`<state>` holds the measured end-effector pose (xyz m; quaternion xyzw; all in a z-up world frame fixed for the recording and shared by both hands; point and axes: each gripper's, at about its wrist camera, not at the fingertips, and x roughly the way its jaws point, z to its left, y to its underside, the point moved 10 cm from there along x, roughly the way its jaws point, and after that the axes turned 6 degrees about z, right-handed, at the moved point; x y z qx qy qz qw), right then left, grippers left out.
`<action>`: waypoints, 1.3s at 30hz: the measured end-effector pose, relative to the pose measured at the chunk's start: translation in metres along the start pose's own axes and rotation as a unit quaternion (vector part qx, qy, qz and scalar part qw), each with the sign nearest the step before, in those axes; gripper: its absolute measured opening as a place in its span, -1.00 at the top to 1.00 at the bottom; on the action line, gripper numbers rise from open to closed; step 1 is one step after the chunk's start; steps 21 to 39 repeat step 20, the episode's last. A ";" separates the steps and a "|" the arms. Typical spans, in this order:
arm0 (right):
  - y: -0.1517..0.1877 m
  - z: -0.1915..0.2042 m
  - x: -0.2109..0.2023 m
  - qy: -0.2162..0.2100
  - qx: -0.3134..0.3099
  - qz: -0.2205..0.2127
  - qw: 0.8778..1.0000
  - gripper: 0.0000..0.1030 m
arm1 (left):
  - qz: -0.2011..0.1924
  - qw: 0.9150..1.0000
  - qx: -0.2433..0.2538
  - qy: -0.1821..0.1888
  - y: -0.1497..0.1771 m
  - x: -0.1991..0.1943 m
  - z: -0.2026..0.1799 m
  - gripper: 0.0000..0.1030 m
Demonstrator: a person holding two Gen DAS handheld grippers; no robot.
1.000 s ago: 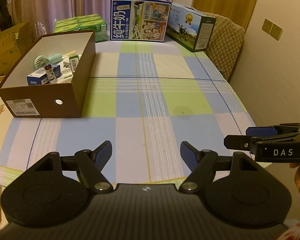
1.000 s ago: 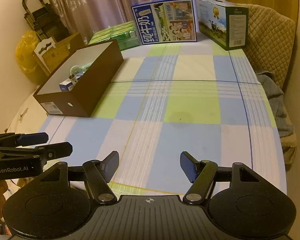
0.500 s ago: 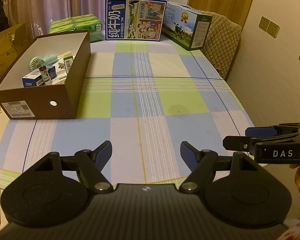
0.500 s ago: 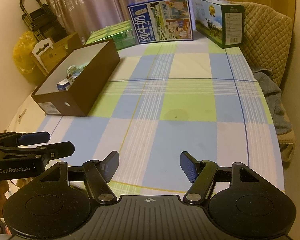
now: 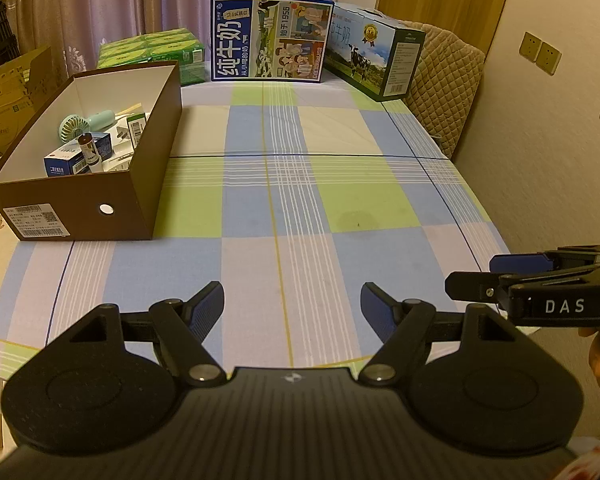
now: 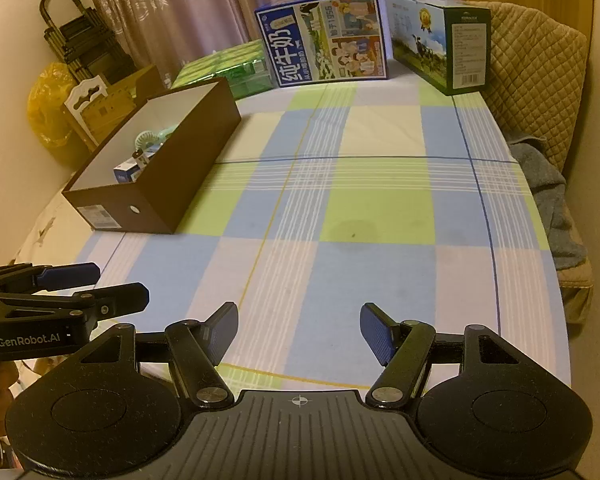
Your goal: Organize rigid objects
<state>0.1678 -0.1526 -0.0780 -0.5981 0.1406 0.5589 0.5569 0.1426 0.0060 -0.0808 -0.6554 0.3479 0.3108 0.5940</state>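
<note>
Two grippers, both yours, held low over near table edge: left gripper fingers spread wide, nothing between; right gripper likewise spread, gripping nothing. Plaid tablecloth lies beyond. Brown box stands at far left, well apart from you, holding mint fan, small bottle, blue-white cartons. Milk cartons line far edge.

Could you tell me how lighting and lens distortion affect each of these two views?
Left wrist view: warm, dim yellowish light; fisheye bends the checked tablecloth lines outward and darkens corners. Right wrist view: same amber cast, stronger curving at the table's right edge; the brown box stays fairly sharp, with no glare.
</note>
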 end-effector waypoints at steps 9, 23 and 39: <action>0.000 -0.002 0.000 -0.001 0.002 0.001 1.000 -0.26 | 0.000 1.000 0.000 -0.001 -0.002 0.002 0.000 -0.41; -0.002 -0.008 0.002 -0.004 0.005 0.002 1.000 -0.26 | 0.003 1.000 0.001 -0.003 -0.005 0.007 -0.007 -0.41; -0.002 -0.008 0.002 -0.004 0.005 0.002 1.000 -0.26 | 0.003 1.000 0.001 -0.003 -0.005 0.007 -0.007 -0.41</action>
